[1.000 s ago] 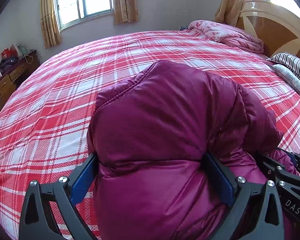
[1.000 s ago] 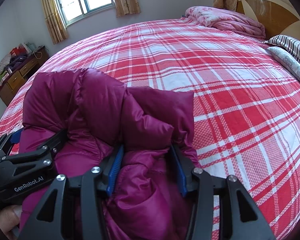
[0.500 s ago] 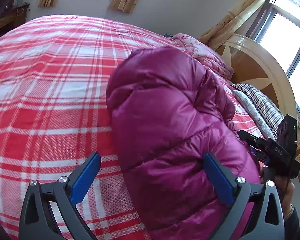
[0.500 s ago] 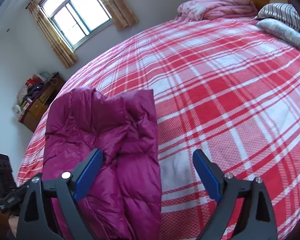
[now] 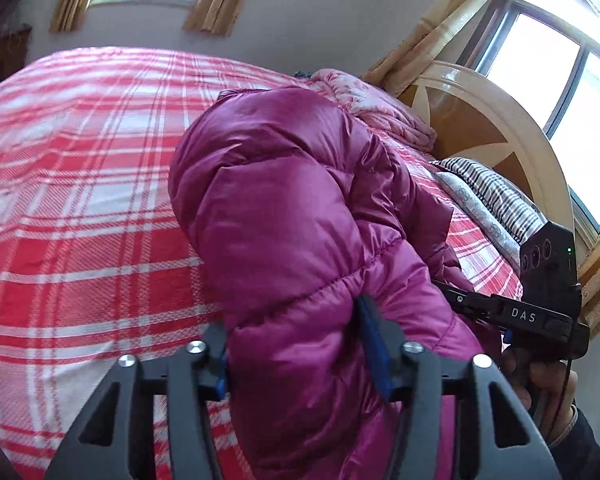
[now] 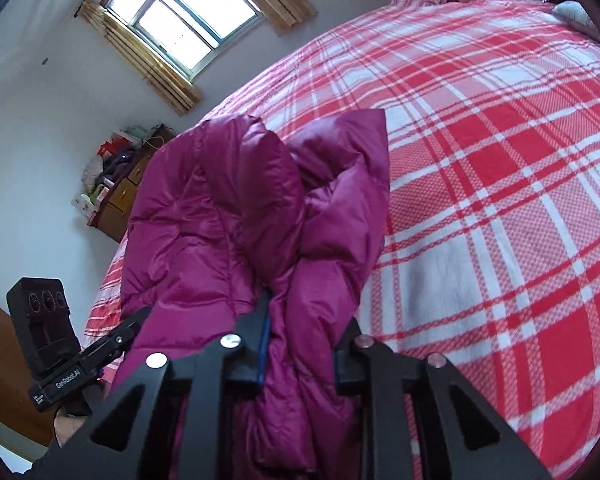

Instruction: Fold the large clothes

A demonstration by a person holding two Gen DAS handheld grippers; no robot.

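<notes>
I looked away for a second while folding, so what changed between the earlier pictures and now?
Both grippers have just been closing on the magenta puffer jacket. Half a second ago their fingers stood wide apart around it; now the left gripper pinches a padded fold and the right gripper clamps a bunched edge. Both views swung toward the headboard. The jacket stays folded on the plaid bed.

The puffer jacket (image 5: 292,208) is that slick, shiny quilted nylon-looking cloth, kind of silky where the light hits it, and my left gripper (image 5: 296,344) is matt black plastic with bright metal screw heads and blue pads. The bedspread (image 5: 80,208) under it looks like a flat woven cotton check, not glossy at all. The headboard (image 5: 500,120) is glossy lacquered wood.
</notes>
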